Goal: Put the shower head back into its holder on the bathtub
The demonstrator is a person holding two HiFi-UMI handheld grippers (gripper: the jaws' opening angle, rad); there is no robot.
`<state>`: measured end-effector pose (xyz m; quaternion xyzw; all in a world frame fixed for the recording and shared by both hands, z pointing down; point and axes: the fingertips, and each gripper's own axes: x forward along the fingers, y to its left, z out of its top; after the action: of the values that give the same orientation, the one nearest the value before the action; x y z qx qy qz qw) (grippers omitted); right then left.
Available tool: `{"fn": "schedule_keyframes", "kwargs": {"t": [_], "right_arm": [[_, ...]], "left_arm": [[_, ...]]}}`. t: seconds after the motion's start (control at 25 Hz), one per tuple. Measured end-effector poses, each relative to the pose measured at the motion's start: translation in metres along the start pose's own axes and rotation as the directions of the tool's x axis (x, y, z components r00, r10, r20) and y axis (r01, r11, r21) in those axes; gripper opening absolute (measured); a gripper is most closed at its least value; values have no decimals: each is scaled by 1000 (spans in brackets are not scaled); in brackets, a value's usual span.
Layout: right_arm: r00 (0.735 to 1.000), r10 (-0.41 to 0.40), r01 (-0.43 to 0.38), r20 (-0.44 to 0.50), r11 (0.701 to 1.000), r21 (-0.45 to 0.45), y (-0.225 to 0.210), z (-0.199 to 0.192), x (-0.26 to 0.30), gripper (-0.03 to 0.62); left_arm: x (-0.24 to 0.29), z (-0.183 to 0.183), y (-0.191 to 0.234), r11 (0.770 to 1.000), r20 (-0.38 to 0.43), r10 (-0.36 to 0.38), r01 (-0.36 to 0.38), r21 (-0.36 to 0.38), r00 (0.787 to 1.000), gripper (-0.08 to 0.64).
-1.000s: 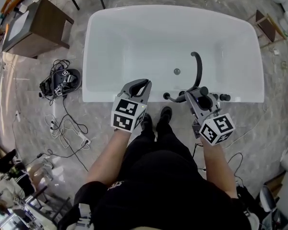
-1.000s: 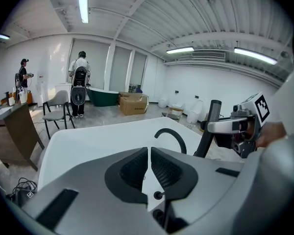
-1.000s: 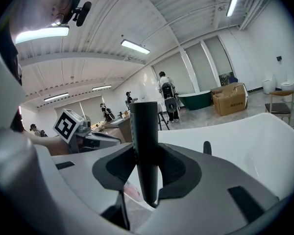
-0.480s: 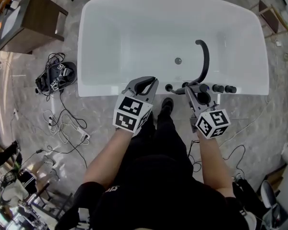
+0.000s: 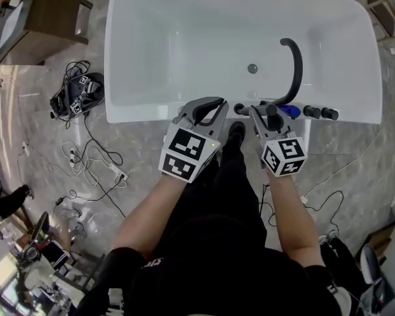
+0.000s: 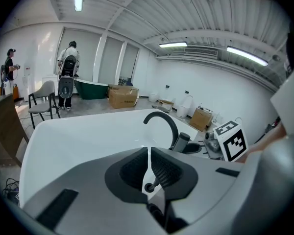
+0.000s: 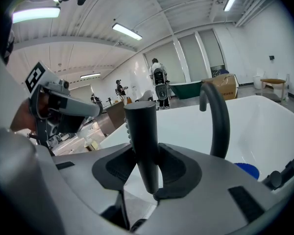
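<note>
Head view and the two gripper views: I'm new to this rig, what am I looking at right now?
No robot here: a person stands at a white bathtub with a hand-held gripper in each hand. The head view looks down from the person's head; each gripper view looks along that tool's own jaws. The right hand-held gripper is clamped on the dark shower head, near the curved faucet and knobs on the rim. The left hand-held gripper is shut and empty, beside it. Cables lie on the floor.
</note>
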<state>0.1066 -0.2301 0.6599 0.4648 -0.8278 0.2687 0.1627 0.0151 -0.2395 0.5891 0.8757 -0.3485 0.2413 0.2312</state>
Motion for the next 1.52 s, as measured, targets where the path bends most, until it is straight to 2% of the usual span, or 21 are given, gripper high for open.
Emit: {"fn": "schedule_keyframes", "kwargs": {"t": [0.28, 1.0, 1.52], "right_arm": [[997, -36, 36, -62, 999, -2, -13, -33, 22, 147], [975, -45, 37, -218, 999, -38, -9, -83, 52, 160], [969, -21, 12, -244, 999, -36, 18, -77, 48, 201]], "left_arm": [[-4, -1, 1, 1000, 6, 6, -6, -7, 1000, 34], [-20, -5, 22, 999, 3, 27, -27, -27, 1000, 34], [-38, -2, 31, 999, 8, 16, -16, -34, 1000, 34]]}}
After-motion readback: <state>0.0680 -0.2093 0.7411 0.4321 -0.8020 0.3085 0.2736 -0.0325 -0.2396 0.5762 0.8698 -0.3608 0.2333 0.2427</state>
